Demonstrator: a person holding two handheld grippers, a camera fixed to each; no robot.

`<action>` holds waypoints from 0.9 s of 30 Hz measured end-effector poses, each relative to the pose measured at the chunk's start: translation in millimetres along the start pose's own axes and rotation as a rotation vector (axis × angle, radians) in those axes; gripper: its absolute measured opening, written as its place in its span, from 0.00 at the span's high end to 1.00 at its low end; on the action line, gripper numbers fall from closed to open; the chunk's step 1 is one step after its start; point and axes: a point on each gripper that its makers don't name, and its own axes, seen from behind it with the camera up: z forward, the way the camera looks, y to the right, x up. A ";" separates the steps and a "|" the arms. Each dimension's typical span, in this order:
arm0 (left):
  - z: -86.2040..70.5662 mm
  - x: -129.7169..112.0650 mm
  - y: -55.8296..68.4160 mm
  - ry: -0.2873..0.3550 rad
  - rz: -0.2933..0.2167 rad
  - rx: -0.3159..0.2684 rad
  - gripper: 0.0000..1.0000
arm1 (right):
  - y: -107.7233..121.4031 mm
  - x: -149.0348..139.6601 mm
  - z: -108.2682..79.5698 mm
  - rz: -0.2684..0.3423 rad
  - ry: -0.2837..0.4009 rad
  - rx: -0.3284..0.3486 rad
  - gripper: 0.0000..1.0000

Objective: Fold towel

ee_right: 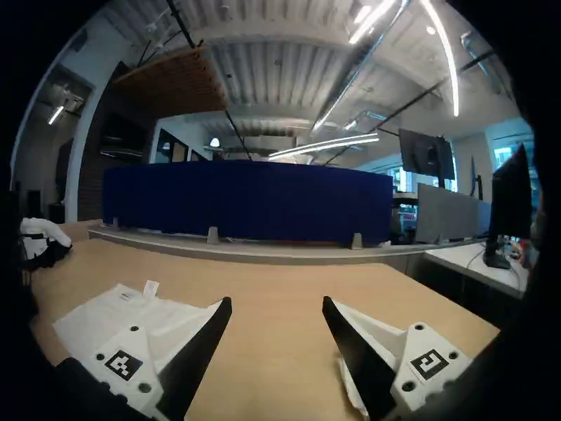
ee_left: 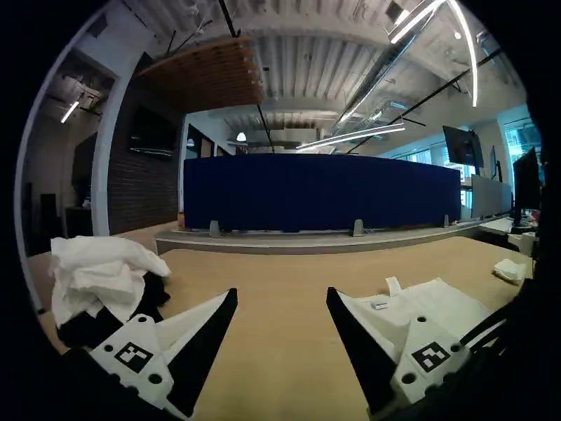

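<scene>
A white towel [ee_left: 428, 298] lies flat on the wooden table [ee_left: 280, 274], with a small tag at its far edge. It sits behind the right finger of my left gripper [ee_left: 280, 295], which is open and holds nothing. In the right gripper view the same towel [ee_right: 140, 312] spreads out to the left, partly behind the left finger of my right gripper [ee_right: 276, 303]. That gripper is open too, with bare table between its fingers. A bit of white cloth [ee_right: 348, 384] peeks out under its right finger.
A heap of white and black cloths [ee_left: 102, 281] sits at the table's left end, also seen as a heap [ee_right: 41, 237] far left. A crumpled white cloth [ee_left: 510, 270] lies at the right. A blue partition [ee_left: 315, 193] borders the far edge. Monitors [ee_right: 508, 203] stand on a neighbouring desk.
</scene>
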 end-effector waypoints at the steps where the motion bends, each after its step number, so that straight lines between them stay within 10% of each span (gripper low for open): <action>1: -1.5 6.0 -0.5 0.001 0.002 -0.001 0.06 | -1.5 8.2 -2.1 0.000 0.004 0.006 0.00; 15: -18.1 103.9 23.7 -0.079 0.065 -0.130 0.06 | -24.0 109.6 -25.7 -0.019 -0.048 0.099 0.00; 27: -32.8 119.8 62.5 -0.203 0.143 -0.302 0.06 | -63.3 107.3 -48.3 -0.173 -0.247 0.308 0.00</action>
